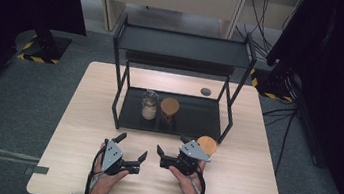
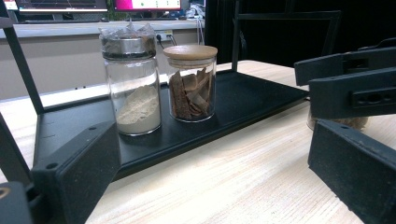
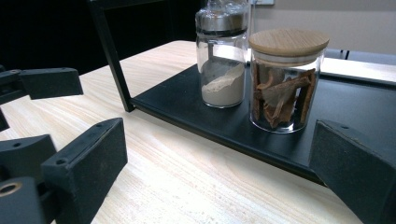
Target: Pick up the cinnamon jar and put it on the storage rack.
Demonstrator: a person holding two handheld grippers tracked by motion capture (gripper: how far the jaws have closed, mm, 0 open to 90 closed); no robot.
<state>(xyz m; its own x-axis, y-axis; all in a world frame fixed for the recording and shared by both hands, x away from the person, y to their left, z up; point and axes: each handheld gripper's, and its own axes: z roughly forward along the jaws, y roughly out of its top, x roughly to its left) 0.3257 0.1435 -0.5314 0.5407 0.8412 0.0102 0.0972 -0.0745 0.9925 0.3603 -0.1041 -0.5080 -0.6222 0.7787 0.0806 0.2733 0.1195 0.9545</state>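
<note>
Your bench point(image 1: 87, 116) carries a black rack point(image 1: 183, 53) at its far middle. On the rack's lower shelf point(image 1: 198, 115) stand a powder jar point(image 1: 149, 105) and, touching its right side, a wood-lidded bark jar point(image 1: 169, 111). Near you, your left gripper point(image 1: 129, 147) and right gripper point(image 1: 172, 144) both hold their jaws apart, empty.

- A black two-tier rack point(image 1: 186, 46) stands at the far middle of a wooden table point(image 1: 91, 116).
- On its lower shelf, a glass jar of pale powder point(image 1: 149, 105) stands just beside a wooden-lidded jar point(image 1: 169, 111) of brown pieces, possibly bark.
- A small grey disc point(image 1: 205, 91) lies on the table near the rack's far right leg.
</note>
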